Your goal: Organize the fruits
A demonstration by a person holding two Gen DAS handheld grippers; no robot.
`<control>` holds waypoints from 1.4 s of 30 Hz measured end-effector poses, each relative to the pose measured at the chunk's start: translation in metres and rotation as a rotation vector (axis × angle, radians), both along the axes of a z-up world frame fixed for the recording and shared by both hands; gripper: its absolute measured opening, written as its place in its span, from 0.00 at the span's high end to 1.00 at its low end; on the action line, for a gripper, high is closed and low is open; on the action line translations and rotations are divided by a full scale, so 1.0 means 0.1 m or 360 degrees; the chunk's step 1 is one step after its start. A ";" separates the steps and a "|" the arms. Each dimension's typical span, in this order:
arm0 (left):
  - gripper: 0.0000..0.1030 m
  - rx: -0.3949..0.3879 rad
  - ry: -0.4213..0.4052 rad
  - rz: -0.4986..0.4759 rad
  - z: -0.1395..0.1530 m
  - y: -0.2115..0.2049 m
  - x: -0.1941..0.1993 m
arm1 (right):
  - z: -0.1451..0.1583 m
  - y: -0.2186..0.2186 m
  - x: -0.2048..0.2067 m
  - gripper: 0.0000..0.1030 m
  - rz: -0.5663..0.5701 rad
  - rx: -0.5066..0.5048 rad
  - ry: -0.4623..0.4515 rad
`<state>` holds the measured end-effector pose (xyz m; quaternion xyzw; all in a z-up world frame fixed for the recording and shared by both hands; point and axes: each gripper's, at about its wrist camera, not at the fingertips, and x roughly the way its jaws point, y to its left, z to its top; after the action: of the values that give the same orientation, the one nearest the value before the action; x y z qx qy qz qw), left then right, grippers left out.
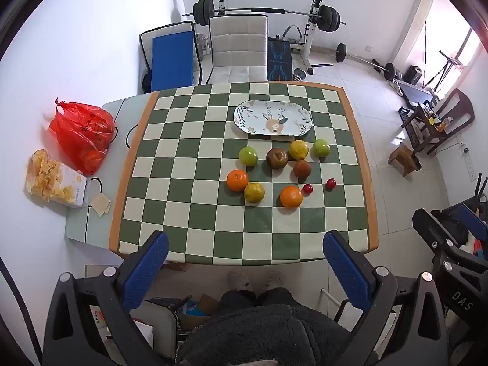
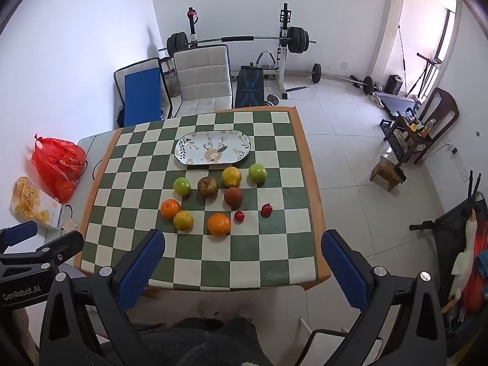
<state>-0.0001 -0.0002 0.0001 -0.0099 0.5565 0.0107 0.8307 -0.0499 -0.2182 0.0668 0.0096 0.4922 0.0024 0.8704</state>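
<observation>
I hold both tools above the near edge of the checkered counter (image 1: 189, 213). My left gripper (image 1: 245, 254) has its jaws spread wide and released, nothing between them; my right gripper (image 2: 242, 251) is the same. An oval plate (image 1: 244, 113) lies bare toward the far edge. Just in front of it, mid-counter, the fruit is scattered loose: two green apples (image 1: 247, 156), a yellow lemon (image 1: 298, 149), two brown pears (image 1: 277, 158), two oranges (image 1: 291, 196), a yellow-green citrus (image 1: 253, 192) and two small red fruits (image 1: 308, 188). A red bag (image 1: 82, 134) sits off the left edge.
</observation>
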 end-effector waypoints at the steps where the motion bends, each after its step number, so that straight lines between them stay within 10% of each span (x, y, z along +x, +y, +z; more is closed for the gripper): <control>1: 0.00 0.0000 0.0000 0.0000 0.00 0.00 0.00 | 0.00 0.00 0.00 0.00 -0.0001 0.0001 -0.0001; 42: 0.00 -0.0007 -0.0012 -0.0003 0.01 -0.02 -0.01 | 0.05 -0.05 -0.03 0.00 -0.0006 0.0013 -0.0018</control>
<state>-0.0013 -0.0018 0.0010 -0.0113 0.5532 0.0086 0.8329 -0.0530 -0.2236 0.0720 0.0141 0.4872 0.0030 0.8731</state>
